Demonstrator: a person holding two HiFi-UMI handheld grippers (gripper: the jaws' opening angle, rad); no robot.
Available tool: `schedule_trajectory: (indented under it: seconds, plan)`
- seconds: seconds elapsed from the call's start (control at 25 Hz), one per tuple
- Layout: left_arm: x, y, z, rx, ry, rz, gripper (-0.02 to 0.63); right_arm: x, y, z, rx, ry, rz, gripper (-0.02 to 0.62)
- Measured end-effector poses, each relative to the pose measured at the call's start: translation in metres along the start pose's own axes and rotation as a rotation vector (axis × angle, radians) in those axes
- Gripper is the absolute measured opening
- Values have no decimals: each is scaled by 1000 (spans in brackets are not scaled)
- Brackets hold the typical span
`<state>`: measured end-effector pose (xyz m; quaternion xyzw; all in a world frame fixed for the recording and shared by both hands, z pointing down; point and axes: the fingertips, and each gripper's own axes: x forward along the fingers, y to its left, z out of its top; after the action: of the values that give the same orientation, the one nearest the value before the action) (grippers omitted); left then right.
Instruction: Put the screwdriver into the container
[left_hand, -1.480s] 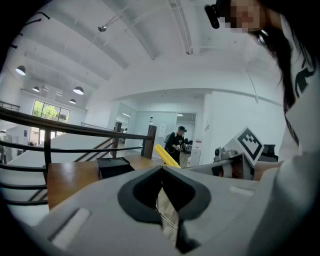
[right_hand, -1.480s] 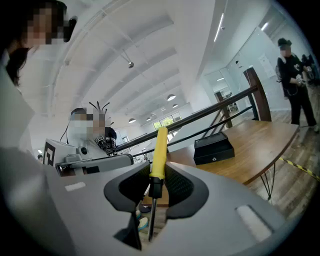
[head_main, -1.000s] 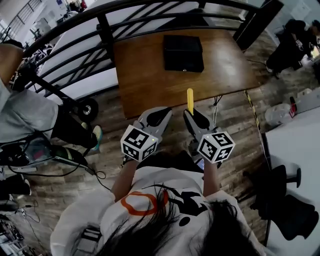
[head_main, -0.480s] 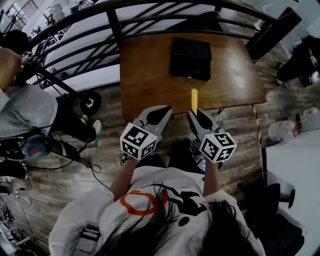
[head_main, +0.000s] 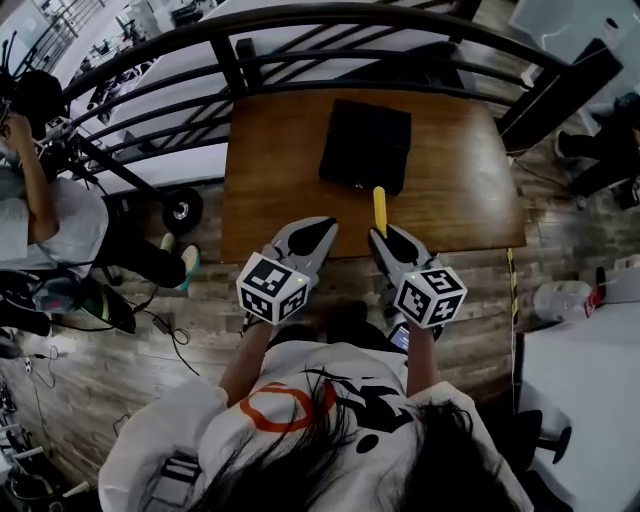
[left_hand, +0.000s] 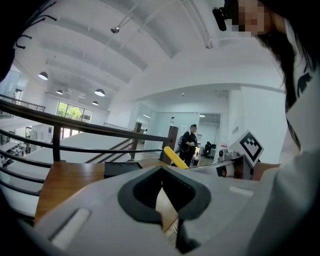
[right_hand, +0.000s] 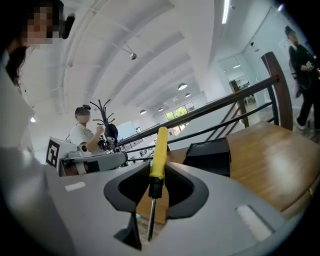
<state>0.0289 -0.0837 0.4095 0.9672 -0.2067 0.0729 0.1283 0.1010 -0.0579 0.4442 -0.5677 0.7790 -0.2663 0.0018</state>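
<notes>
Screwdriver (head_main: 380, 211): yellow handle, black collar, thin metal shaft. Clamped in right gripper (head_main: 388, 238), handle pointing toward container (head_main: 366, 146), a black rectangular box on wooden counter (head_main: 270, 170).

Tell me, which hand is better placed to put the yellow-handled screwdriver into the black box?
Right: the right gripper is shut on the yellow-handled screwdriver, close to the black rectangular container. The left gripper holds nothing.
</notes>
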Motion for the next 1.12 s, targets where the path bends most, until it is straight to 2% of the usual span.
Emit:
schedule_trajectory:
  seconds: [0.36,0.68,0.92,1.12]
  plan:
    - [48,-16,-3,-12,-2,106,0,-5,-57,12,-6,42,95,115]
    - [57,-18,-10,-24,18,169,0,3,-75,10,-20,83,141,115]
    - [58,-7,-10,-32,22,191,0,17,-82,12,-27,99,150,115]
    - [76,9,-6,-29,30,178,0,34,-97,17,-29,116,135,115]
